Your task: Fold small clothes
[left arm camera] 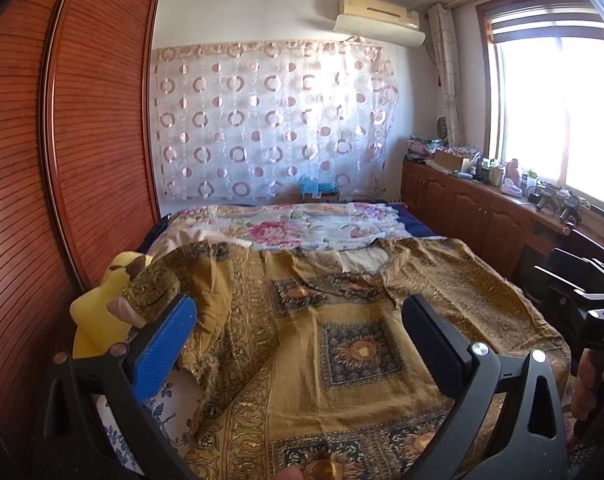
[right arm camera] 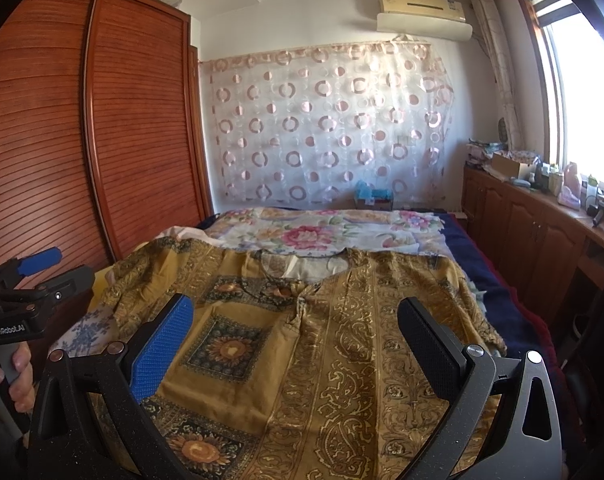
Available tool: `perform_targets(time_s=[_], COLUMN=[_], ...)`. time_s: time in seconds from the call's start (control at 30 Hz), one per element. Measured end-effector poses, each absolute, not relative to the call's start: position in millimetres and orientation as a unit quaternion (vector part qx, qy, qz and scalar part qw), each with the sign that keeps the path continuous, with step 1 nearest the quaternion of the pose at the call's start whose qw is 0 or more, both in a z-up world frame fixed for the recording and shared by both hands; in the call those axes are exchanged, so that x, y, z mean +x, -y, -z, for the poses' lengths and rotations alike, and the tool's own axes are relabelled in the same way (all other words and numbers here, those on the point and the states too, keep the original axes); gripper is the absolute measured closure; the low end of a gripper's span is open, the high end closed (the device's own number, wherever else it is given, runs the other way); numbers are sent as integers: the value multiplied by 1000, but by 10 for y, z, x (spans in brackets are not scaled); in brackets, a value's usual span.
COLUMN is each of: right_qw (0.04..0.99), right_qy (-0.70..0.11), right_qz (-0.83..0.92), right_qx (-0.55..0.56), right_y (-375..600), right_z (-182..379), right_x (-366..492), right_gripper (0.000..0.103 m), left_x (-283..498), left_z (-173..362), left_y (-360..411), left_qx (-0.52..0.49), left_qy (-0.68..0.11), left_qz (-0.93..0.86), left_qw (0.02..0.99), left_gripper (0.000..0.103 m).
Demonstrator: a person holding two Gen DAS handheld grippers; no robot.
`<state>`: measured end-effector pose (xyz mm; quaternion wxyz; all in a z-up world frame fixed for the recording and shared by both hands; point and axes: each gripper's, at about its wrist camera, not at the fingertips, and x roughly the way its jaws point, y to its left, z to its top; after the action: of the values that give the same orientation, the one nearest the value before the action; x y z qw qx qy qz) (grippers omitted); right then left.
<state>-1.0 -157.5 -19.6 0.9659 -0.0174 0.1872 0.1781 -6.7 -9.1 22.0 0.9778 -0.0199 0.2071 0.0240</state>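
A mustard-gold patterned shirt (left arm camera: 334,344) (right arm camera: 322,340) with dark sunflower squares lies spread flat on the bed, neckline toward the far end. My left gripper (left arm camera: 302,316) hovers open above its left half, nothing between the fingers; its left sleeve (left arm camera: 157,280) is bunched near the blue pad. My right gripper (right arm camera: 295,316) is open above the shirt's middle and right half, touching nothing. The left gripper's body (right arm camera: 25,292) shows at the left edge of the right wrist view, held by a hand (right arm camera: 5,376). The right gripper's body (left arm camera: 582,304) appears at the left view's right edge.
A floral sheet (left arm camera: 302,224) covers the bed's far half. A tall wooden wardrobe (left arm camera: 61,140) runs close along the left. A yellow plush toy (left arm camera: 101,312) sits at the bed's left edge. Wooden cabinets (right arm camera: 542,232) with clutter stand under the window on the right.
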Motion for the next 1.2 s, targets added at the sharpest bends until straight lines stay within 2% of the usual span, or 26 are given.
perform_targets(time_s=[0.7, 0.83, 0.9, 0.93, 1.2], right_qw=[934, 925, 920, 916, 901], right_qy=[-270, -290, -299, -304, -330], right_qz=[-229, -239, -248, -255, -269], right_qx=[-46, -55, -57, -58, -83], right_y=[1247, 1178, 1141, 1122, 959], right_z=[816, 981, 1038, 1062, 1205], right_x=[421, 487, 516, 524, 609], right_gripper=[0, 7, 16, 24, 25], left_x=[180, 188, 197, 212, 347], left_z=[431, 539, 593, 641, 885], left_y=[-763, -1016, -1132, -1205, -1572], left_qx=[-46, -54, -63, -71, -114], left_qy=[-268, -277, -283, -288, -317], left_qz=[-44, -54, -56, -58, -62], left_qw=[961, 958, 955, 953, 939], left_gripper=[0, 0, 0, 0, 0])
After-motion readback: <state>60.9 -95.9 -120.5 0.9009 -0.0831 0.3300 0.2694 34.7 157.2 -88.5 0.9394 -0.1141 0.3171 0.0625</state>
